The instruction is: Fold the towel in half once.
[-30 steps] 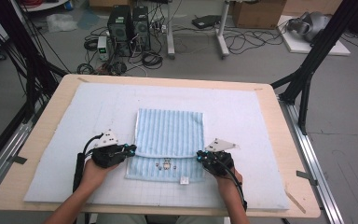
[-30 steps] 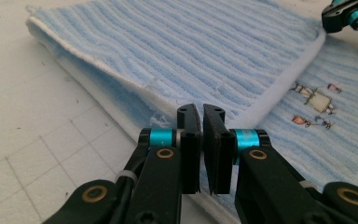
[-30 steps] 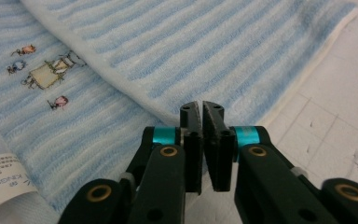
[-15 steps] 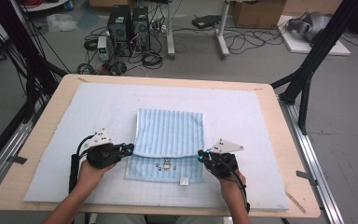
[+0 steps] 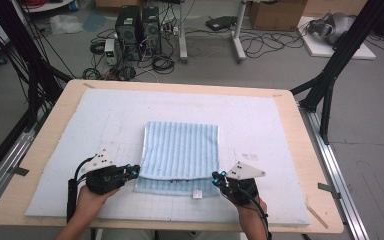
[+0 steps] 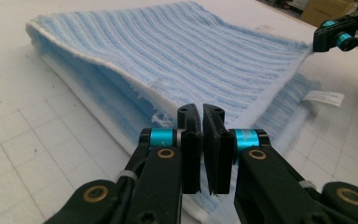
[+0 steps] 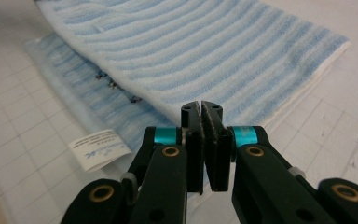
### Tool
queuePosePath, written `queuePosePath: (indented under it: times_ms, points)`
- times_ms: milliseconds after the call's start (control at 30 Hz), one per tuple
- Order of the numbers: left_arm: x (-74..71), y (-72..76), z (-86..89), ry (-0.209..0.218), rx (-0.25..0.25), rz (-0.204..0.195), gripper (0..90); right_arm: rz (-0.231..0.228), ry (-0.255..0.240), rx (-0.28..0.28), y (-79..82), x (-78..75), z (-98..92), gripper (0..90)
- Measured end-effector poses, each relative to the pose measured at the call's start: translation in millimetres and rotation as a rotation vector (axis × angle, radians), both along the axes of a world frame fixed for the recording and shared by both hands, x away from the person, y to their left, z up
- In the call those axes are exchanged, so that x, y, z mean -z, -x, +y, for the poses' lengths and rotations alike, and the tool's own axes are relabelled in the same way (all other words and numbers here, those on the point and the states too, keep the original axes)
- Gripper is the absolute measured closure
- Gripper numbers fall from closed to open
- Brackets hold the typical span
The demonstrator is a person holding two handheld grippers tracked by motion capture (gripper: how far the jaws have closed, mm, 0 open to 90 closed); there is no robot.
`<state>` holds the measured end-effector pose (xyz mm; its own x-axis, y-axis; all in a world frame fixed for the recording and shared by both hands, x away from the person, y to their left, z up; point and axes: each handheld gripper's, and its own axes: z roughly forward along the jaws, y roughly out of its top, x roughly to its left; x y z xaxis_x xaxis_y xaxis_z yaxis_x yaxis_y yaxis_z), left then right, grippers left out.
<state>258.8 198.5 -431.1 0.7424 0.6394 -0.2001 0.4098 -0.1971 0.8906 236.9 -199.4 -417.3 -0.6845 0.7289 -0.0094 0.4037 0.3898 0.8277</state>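
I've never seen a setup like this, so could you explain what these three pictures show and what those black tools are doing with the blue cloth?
No machine works here: a person holds a hand tool with two black jaws in each hand. The high view looks down on the table, covered by a white gridded mat. The left gripper and right gripper sit at the near corners of a folded blue striped towel. The other two pictures come from cameras riding on each tool, looking along its jaws. Both tools are shut, each pinching a corner of the towel's upper layer, lifted slightly off the layer beneath, where a white label sticks out.
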Motion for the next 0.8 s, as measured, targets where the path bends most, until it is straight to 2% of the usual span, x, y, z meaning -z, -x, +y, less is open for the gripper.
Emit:
queuePosePath:
  times_ms: [167,333,433,467,500,533,633,667,700,800]
  points:
    - [1.5,13.2,1.3,-0.002,0.003,0.012,85.2,0.002,-0.009,-0.001,14.9,-0.8,-0.1,87.8]
    - [3.3,22.7,2.2,-0.009,-0.001,0.023,85.2,0.007,0.006,-0.006,24.9,0.0,1.3,87.8]
    - [7.2,24.2,0.6,-0.043,0.002,0.04,84.2,0.026,0.025,0.002,25.9,4.1,1.7,85.9]
    - [9.3,23.6,-0.5,-0.059,-0.012,0.048,80.1,0.044,0.027,0.005,25.1,5.7,1.6,80.0]
    - [10.0,22.9,-0.9,-0.067,-0.032,0.053,66.9,0.063,0.027,0.022,23.6,8.3,0.5,72.1]
    - [10.2,22.0,-0.3,-0.07,-0.045,0.056,61.1,0.072,0.01,0.034,23.1,9.2,-0.9,71.1]
    - [7.2,19.4,2.9,-0.079,-0.068,0.032,60.9,0.063,-0.075,0.054,21.1,6.3,-9.6,68.0]
    - [6.4,18.2,4.4,-0.074,-0.073,0.028,60.8,0.061,-0.086,0.057,20.7,5.5,-10.8,68.1]
    - [6.0,16.9,5.7,-0.07,-0.081,0.025,60.8,0.051,-0.082,0.061,19.7,5.1,-11.9,68.8]
    - [5.5,12.9,7.8,-0.067,-0.088,0.022,60.9,0.061,-0.068,0.058,14.5,9.1,-10.3,71.6]
